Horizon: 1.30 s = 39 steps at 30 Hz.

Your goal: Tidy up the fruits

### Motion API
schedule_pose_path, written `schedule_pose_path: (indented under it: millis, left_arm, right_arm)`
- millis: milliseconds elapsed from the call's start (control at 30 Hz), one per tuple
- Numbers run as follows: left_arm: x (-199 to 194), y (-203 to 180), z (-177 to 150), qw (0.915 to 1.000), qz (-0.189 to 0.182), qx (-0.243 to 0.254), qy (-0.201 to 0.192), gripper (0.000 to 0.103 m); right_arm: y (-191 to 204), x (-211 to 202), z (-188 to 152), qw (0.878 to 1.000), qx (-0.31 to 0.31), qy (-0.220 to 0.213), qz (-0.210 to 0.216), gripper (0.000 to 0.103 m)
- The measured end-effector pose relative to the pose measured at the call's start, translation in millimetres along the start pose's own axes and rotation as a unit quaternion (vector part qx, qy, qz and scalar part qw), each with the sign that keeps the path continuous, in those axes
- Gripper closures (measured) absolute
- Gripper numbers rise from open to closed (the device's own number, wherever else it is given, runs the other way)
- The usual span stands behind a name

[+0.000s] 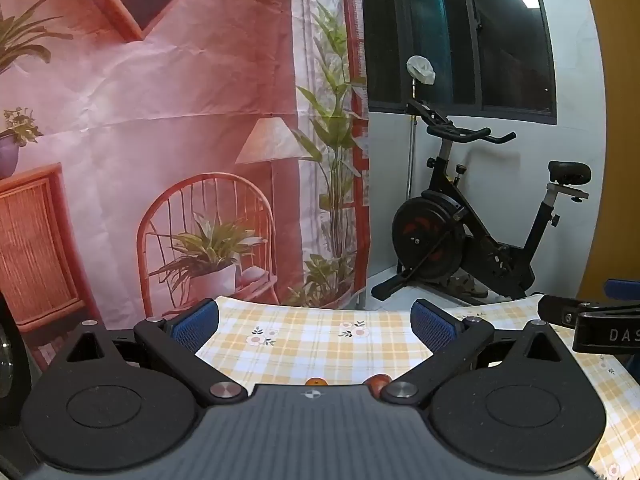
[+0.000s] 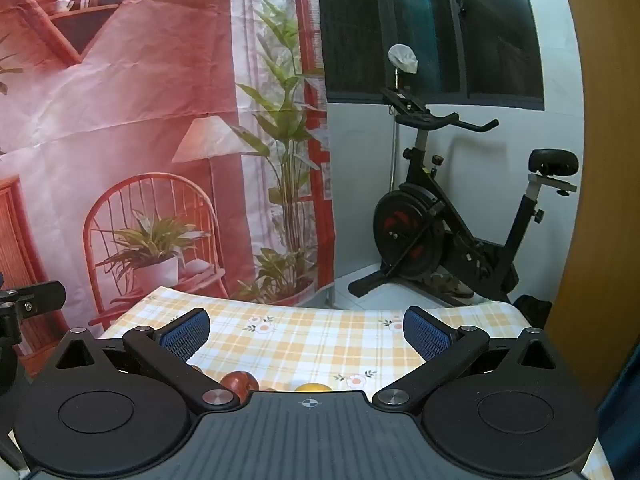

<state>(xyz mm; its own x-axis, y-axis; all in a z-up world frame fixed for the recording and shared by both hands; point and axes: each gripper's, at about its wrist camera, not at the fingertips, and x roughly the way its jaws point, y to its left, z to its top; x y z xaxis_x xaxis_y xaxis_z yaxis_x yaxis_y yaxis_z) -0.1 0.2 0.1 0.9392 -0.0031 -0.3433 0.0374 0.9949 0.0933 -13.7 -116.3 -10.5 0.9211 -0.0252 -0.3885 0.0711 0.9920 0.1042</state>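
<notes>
Both tongs, left and right, gape empty above the desk; fruits look untouched, sorting apparently unstarted.

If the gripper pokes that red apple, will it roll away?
Probably a little. The apple looks round and glossy, so a push would likely make it roll or wobble on the flat tablecloth. Its smooth skin may slip against the pads, so a centred squeeze seems safer. It looks firm, not squashy, though most of it is hidden.
</notes>
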Motion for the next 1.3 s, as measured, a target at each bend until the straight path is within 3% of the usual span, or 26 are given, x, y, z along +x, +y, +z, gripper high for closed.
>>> schedule_pose_path:
  millis: [1300]
  left_arm:
    - [-0.9, 1.0, -0.4, 1.0000, 0.009, 0.002, 0.002, 0.000]
  right_arm:
    - [-0.3, 3.0, 0.2, 1.000, 0.003, 0.005, 0.000, 0.000]
